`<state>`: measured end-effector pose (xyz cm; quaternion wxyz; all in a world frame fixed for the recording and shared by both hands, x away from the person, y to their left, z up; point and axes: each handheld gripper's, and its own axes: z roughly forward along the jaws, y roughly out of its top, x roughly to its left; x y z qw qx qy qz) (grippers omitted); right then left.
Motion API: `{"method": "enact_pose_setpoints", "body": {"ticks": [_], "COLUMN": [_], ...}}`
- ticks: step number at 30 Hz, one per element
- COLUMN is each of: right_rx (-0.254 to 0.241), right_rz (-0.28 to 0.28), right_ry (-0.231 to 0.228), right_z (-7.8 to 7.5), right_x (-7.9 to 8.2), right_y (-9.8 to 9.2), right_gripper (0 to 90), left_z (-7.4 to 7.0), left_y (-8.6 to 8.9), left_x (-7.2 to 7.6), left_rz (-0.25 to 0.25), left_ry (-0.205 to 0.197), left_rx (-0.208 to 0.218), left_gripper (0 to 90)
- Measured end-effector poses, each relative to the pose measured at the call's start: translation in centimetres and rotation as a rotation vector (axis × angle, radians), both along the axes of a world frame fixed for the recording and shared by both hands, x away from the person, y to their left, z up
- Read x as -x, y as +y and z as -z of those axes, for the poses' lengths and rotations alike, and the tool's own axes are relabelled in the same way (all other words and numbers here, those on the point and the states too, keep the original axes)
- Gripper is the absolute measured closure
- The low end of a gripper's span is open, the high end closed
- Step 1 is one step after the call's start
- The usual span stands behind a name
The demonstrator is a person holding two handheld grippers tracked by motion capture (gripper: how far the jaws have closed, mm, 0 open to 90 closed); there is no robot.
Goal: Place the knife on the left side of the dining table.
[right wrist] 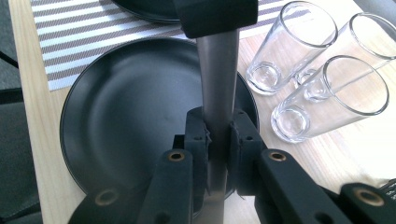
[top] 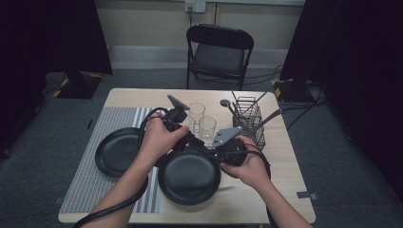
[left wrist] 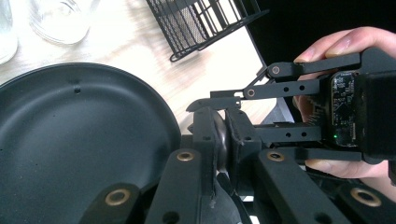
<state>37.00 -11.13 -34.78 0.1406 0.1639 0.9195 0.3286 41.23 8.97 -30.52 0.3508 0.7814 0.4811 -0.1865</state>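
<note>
Utensil (right wrist: 217, 88): grey metal handle, clamped between the right gripper (right wrist: 217, 140) jaws, pads pressing both sides. Its far end is gripped by the left gripper (right wrist: 215, 14) at the top of the right gripper view. In the left gripper view, the left gripper (left wrist: 220, 140) jaws are closed on a dark rounded piece of the same utensil (left wrist: 221, 140); can't tell whether that's a spoon bowl or something else. The right gripper (left wrist: 299, 107) sits just beyond it, facing in, with the person's fingers around its body. So both grippers are clamped on one utensil, end to end, held over the near black plate (top: 188, 178).

In the high view, the left gripper (top: 183, 130) and right gripper (top: 223, 147) meet above the far rim of that plate.

Containers:
- near black plate: nothing lying in it.
- second black plate (top: 116, 151): on the striped placemat (top: 90, 166), left of the first, bare.
- three clear glasses (right wrist: 327, 88): upright on the table (top: 285, 175), grouped close, empty.
- black wire caddy (top: 249, 121): right of the glasses, holds several utensils standing handle-down; can't make out the types.

No readable writing or brand marks. Green LED lit on the right gripper's circuit board (left wrist: 343, 109).
</note>
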Motion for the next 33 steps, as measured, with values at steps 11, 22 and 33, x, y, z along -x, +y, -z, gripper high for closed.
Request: {"method": "enact_pose_setpoints", "body": {"ticks": [11,22,33], "right_rx": [-0.034,-0.117,-0.177], "right_rz": [-0.007,0.006,0.021], "right_ry": [0.006,-0.009,0.028], "right_z": [-0.2,-0.3,0.3], "right_x": [0.1,0.5,0.5], "right_y": [-0.2,-0.8,-2.3], "right_gripper": [80.0,74.3,57.7], "left_z": [-0.5,-1.5,-2.6], "left_y": [0.1,0.6,2.1], "left_x": [-0.1,-0.1,-0.4], "left_rz": [0.009,0.014,-0.015], "left_ry": [0.012,0.028,0.021], "left_rx": [-0.005,0.012,0.004], "left_gripper": [83.6,83.7,83.7]}}
